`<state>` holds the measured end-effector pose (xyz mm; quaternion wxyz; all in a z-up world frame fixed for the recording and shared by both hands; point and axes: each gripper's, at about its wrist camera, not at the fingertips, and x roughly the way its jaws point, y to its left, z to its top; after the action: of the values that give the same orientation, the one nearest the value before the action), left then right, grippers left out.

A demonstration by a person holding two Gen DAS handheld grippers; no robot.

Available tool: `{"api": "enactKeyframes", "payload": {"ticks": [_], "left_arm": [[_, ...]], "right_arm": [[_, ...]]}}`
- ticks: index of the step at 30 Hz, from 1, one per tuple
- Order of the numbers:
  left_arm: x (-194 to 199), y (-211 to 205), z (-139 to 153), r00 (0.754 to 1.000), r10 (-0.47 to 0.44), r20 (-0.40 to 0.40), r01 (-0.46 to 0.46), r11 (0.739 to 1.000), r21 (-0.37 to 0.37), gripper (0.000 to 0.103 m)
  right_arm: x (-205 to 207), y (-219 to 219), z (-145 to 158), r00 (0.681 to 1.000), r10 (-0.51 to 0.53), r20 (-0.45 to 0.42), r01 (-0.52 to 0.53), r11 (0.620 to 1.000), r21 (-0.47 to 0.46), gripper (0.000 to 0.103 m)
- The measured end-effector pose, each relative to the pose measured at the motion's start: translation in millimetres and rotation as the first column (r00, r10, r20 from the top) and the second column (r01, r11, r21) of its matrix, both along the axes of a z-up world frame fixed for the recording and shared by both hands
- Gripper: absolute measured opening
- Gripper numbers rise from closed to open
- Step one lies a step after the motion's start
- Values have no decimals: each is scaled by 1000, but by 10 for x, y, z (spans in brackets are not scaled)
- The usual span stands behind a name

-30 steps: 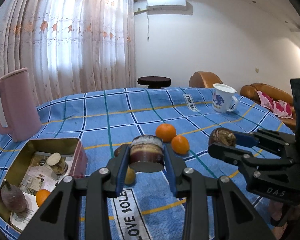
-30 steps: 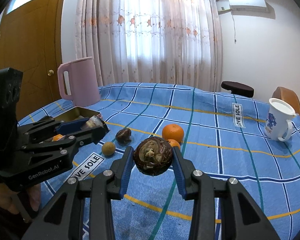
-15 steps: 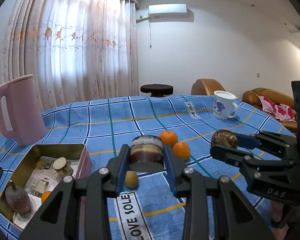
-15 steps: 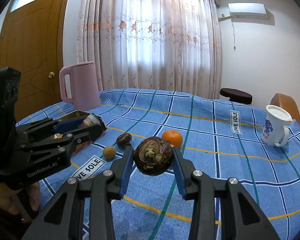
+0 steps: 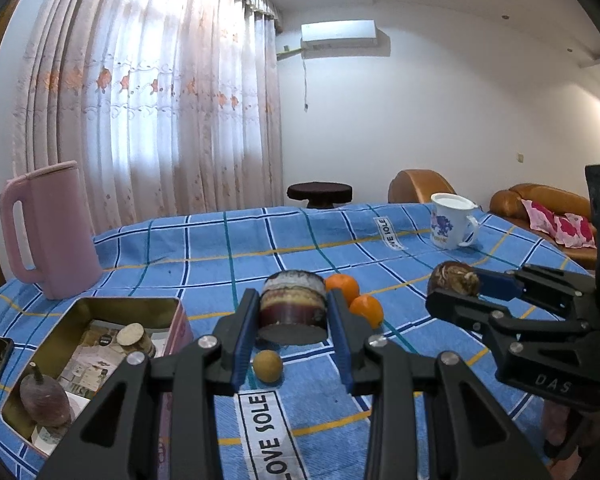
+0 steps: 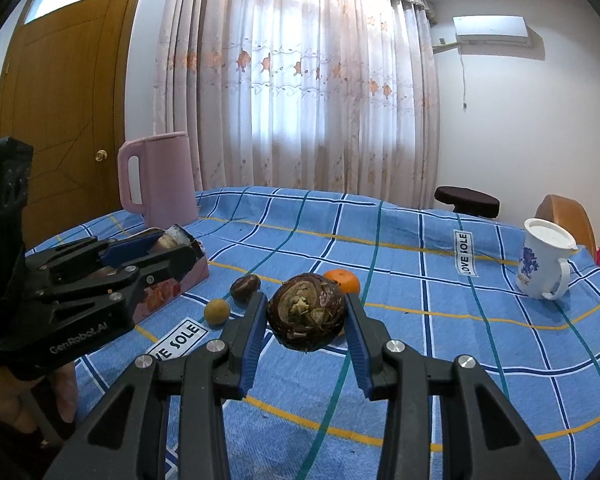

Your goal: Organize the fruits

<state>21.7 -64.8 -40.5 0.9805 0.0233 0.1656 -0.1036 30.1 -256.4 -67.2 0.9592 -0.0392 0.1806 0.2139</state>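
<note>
Both claws loaded, held above the bench (image 5: 204, 248) with its blue checked cloth

Left claw (image 5: 293, 316): jaws clamped on a short dark-brown banded cylinder (image 5: 293, 307), flat cut faces, pads on its curved sides; kind of fruit or root not clear. Held level and clear of the cloth, presumably so it can be carried across to the tin

Right claw (image 6: 306, 322): jaws closed on a round dark bulb (image 6: 306, 312), scaly skin, pale dried centre facing the camera; looks like a water chestnut or taro, cannot say which. Gripped across its widest part, which should keep a round thing from rolling out

Open metal tin (image 5: 176, 312) sits on the bench to the left of the left claw, near the pink jug (image 5: 48, 236). Inside: a purple-brown fruit with a stalk (image 5: 44, 400), a pale round piece, papers. Likely the collecting place

Still loose on the cloth: two oranges (image 5: 366, 307) touching or nearly so, a small tan round fruit (image 5: 267, 366) under the left claw, a dark chestnut-like piece (image 6: 245, 287) beside it. White mug (image 5: 450, 222) stands well apart at the far right

Judgement: sorting is partway; both held pieces await a drop into the tin, four loose fruits remain
</note>
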Motion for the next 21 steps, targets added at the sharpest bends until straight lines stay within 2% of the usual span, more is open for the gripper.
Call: {"api": "enactKeyframes", "payload": {"ticks": [6, 9, 14, 21], "left_arm": [[4, 55, 6, 1000, 30, 0, -30, 1000, -4, 36], [17, 100, 26, 999, 41, -12, -41, 999, -4, 36], [54, 233, 53, 996, 75, -37, -75, 997, 0, 36], [103, 475, 43, 991, 112, -70, -113, 993, -13, 36]], "right_arm": [[-71, 14, 25, 999, -3, 40, 3, 1000, -9, 40], [-47, 59, 20, 1000, 2, 27, -1, 1000, -28, 40], [35, 144, 36, 999, 37, -13, -37, 999, -8, 40], [73, 463, 173, 995, 100, 4, -100, 994, -41, 40]]}}
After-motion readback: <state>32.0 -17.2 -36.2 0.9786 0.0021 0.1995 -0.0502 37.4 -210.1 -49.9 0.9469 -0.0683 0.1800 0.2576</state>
